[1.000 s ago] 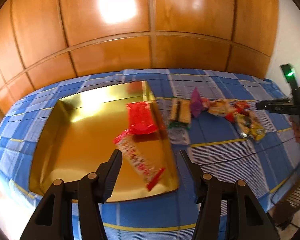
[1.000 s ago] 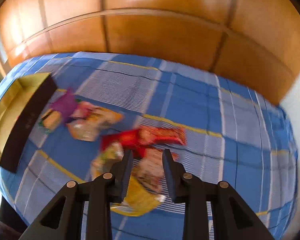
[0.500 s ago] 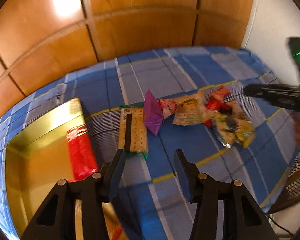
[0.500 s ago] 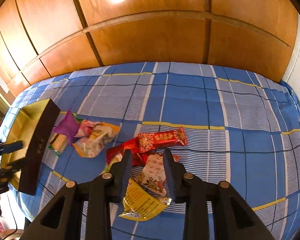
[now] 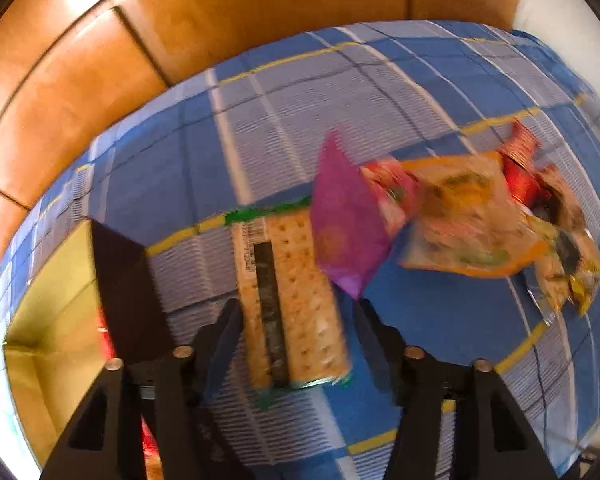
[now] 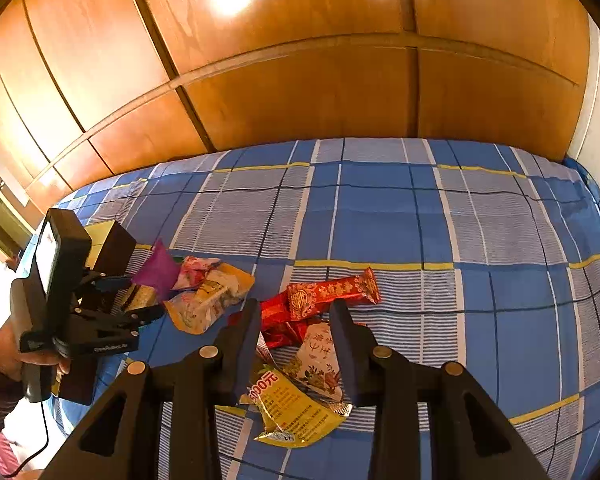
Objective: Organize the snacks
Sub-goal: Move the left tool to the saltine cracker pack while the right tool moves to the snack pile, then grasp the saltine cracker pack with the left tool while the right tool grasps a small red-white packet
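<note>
A cracker packet (image 5: 292,304) is seen lying flat on the blue checked bedspread (image 5: 420,92), between the fingers of the left gripper (image 5: 296,332). The packet is long and clear-wrapped, showing pale, dotted crackers, a dark stripe down its length, a barcode label near its far end and green sealed edges. The left gripper's jaws stand at a middling width on either side of the packet, and no pressing on it can be made out through the blur. A purple pouch (image 5: 344,224) lies touching the packet's far right corner, with a pink-and-white wrapper (image 5: 388,188) and an orange-edged bag (image 5: 472,224) overlapping just beyond it. To the left, a gold-lined box (image 5: 56,300) with a dark outer wall is seen beside the packet.

In the right wrist view, the right gripper (image 6: 296,336) is held over a second cluster, its jaws opening and narrowly parted. Between its fingers lie a white floral-printed packet (image 6: 320,360) and a yellow sachet (image 6: 296,412) with red printing, neither visibly pinched. A long red bar wrapper (image 6: 332,292) with gold ornament lies just beyond the fingertips. A hand (image 6: 8,352) gripping the left tool's handle is visible at the left edge.
</note>
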